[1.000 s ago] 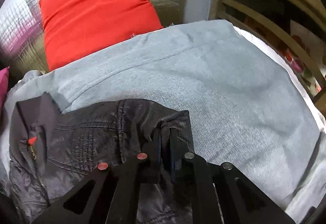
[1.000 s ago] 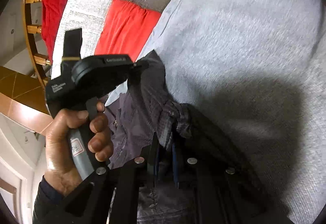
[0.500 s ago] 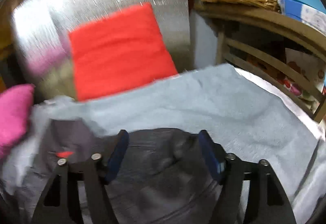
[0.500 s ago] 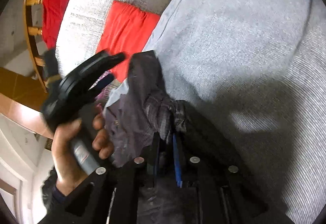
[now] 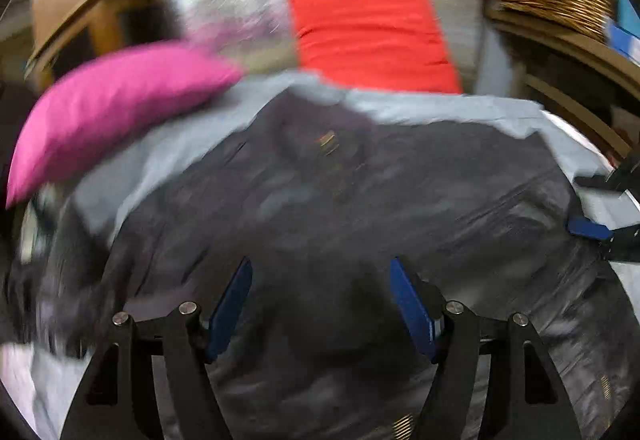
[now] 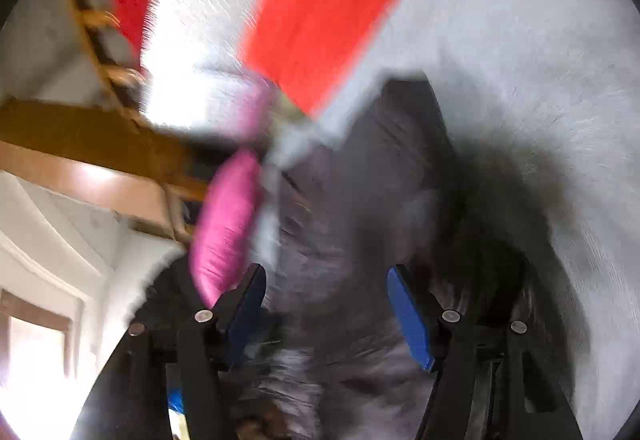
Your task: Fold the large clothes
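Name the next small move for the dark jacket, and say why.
Probably re-grip an outer edge with the left gripper for another fold: both grippers have just been opening, with nothing pinched, and the dark jacket lies loose on the grey sheet.

Motion-blurred dark jacket (image 5: pixel 340 208), smeared pink cushion (image 5: pixel 116 104), right claw (image 5: pixel 600 212) cut off

both grippers, left (image 5: pixel 320 304) and right (image 6: pixel 326 310), have black linkage arms, silver screws, blue-padded jaws.

A grey-covered bed (image 5: pixel 460 108) carries a dark jacket (image 5: pixel 360 208) and pink cushion (image 5: pixel 112 108).
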